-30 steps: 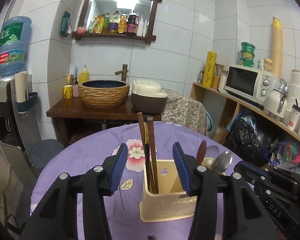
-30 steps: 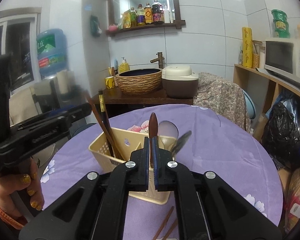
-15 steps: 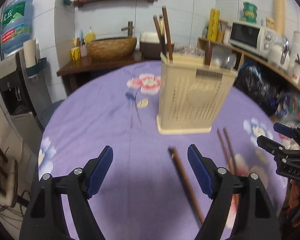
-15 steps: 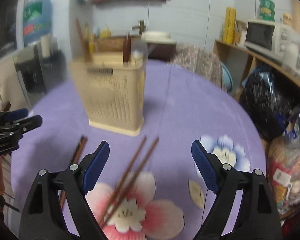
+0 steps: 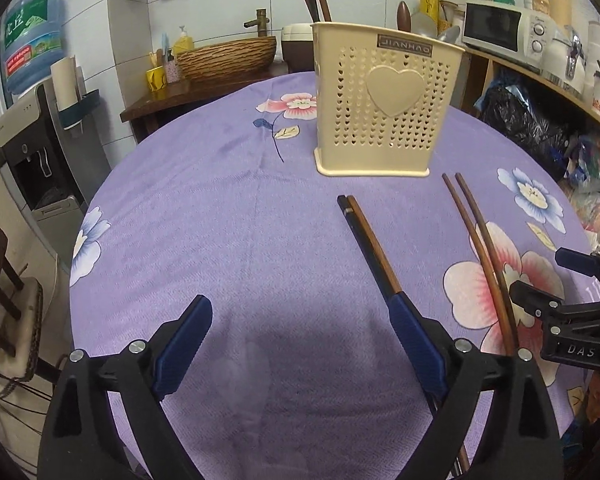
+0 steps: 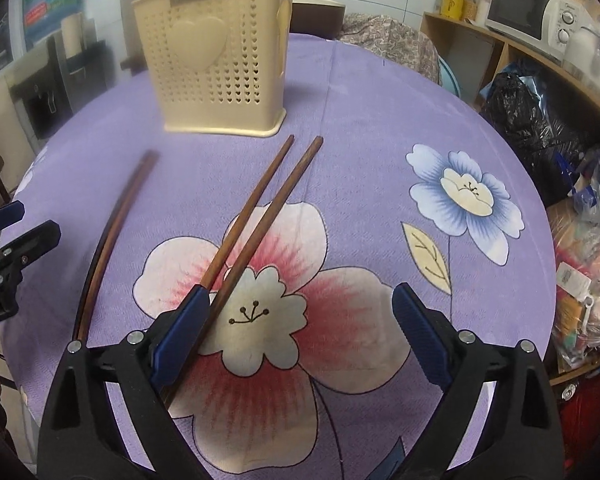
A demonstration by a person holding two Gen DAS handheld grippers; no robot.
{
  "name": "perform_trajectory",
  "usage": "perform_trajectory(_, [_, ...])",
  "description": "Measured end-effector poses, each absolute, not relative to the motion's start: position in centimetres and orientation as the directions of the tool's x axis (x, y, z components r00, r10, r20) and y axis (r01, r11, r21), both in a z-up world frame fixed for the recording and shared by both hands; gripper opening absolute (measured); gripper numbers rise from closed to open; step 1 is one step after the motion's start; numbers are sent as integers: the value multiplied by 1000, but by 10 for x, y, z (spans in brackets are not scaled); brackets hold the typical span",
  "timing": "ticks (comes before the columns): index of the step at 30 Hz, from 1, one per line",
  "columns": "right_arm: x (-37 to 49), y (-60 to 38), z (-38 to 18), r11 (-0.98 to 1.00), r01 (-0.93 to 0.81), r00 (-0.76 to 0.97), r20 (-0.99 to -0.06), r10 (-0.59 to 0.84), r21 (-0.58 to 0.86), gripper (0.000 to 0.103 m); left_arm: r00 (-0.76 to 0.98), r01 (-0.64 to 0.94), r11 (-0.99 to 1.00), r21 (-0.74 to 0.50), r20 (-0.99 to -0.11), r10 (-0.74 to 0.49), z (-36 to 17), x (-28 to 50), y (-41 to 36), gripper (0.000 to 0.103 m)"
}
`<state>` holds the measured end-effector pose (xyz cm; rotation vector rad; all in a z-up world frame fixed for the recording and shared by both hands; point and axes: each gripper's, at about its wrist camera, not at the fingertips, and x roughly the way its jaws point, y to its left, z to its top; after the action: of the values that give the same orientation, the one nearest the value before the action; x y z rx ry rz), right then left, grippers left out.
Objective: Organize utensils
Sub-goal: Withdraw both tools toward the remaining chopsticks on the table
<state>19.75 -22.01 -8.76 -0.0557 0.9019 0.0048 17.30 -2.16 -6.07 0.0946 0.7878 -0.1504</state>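
Note:
A cream perforated utensil holder (image 5: 384, 104) stands on the purple flowered tablecloth (image 5: 220, 240), with chopsticks, a brown spoon and a metal spoon sticking out of its top. It also shows in the right wrist view (image 6: 216, 56). One pair of dark chopsticks (image 5: 370, 246) lies in front of it, running under my left gripper's right finger. A second brown pair (image 5: 480, 240) lies further right, and shows in the right wrist view (image 6: 260, 208) beside that gripper's left finger. My left gripper (image 5: 300, 344) is open and empty. My right gripper (image 6: 300, 332) is open and empty, low over the cloth.
A wooden washstand with a woven basin (image 5: 228, 56) and a rice cooker (image 5: 296, 46) stands behind the table. A shelf with a microwave (image 5: 500, 28) runs along the right wall, with bags (image 6: 540, 120) below. A water dispenser (image 5: 32, 80) stands at left.
Both grippers have pulled back from the holder and dropped low over the cloth. The right gripper, shut on the brown spoon a second ago, is open; the spoon stands in the holder.

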Motion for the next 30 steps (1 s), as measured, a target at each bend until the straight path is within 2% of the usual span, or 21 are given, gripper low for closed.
perform_trajectory(9, [201, -206, -91, 993, -30, 586, -807, -72, -110, 95, 687, 186, 981, 45, -720, -98, -67, 168, -32, 92])
perform_trajectory(15, [194, -239, -88, 982, 66, 589, -787, -181, -177, 95, 681, 182, 982, 39, -725, -98, -68, 165, -32, 92])
perform_trajectory(19, [185, -258, -83, 992, 86, 618, -776, -124, -90, 95, 669, 203, 979, 17, -733, -126, -69, 163, -37, 92])
perform_trajectory(26, [177, -262, -82, 992, 103, 639, -760, -121, -72, 96, 651, 227, 973, 40, -749, -121, -74, 158, -49, 87])
perform_trajectory(30, [176, -259, -82, 993, 99, 642, -759, -110, -61, 96, 654, 218, 972, 88, -752, -79, -76, 156, -53, 85])
